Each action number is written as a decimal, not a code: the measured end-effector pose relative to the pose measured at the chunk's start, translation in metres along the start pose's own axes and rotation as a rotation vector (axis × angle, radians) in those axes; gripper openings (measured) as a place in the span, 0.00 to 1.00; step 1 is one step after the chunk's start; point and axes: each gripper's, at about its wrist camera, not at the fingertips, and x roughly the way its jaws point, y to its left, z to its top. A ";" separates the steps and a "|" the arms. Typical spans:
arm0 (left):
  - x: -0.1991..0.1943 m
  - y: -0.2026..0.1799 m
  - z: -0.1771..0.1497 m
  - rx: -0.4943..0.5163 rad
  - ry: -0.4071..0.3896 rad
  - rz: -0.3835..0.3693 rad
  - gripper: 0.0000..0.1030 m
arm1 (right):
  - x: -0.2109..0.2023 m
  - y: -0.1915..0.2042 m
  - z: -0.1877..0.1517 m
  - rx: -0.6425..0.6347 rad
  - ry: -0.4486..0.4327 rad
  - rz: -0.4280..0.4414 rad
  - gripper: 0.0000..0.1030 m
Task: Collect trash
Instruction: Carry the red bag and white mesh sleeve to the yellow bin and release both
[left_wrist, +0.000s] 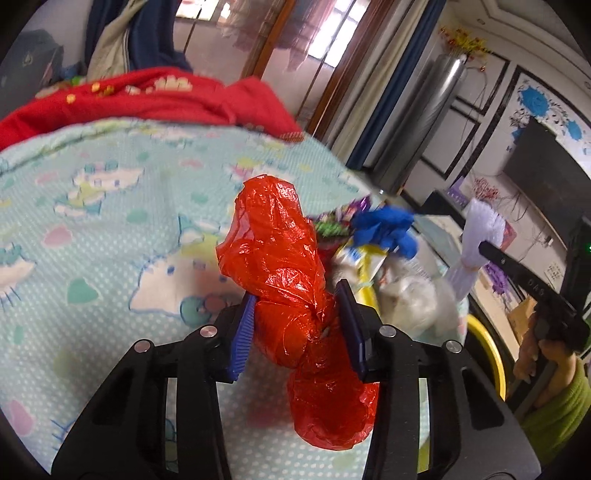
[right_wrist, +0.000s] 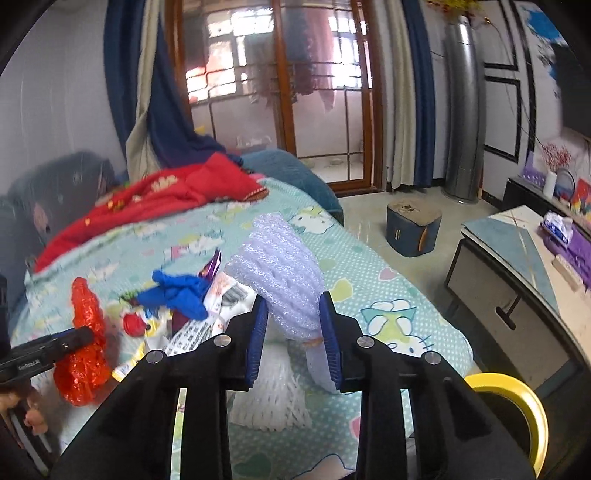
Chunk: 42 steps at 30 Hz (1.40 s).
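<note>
Now my left gripper clamped on a crinkled red plastic bag, glossy and twisted between the pads, my right gripper squeezing a pale lilac foam net, ribbed and puffy

Daylight comes through a wood-framed glazed door at top centre, flanked by blue and beige curtains, with a tall silver cylindrical air conditioner upper right and a pale-topped low cabinet at right.
</note>
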 end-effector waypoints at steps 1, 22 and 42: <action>-0.005 -0.003 0.004 0.010 -0.018 -0.006 0.33 | -0.004 -0.004 0.001 0.016 -0.009 0.004 0.26; 0.011 -0.126 0.017 0.222 -0.049 -0.224 0.33 | -0.067 -0.061 -0.007 0.150 -0.072 -0.032 0.25; 0.050 -0.206 -0.016 0.363 0.032 -0.359 0.34 | -0.108 -0.121 -0.042 0.315 -0.056 -0.081 0.25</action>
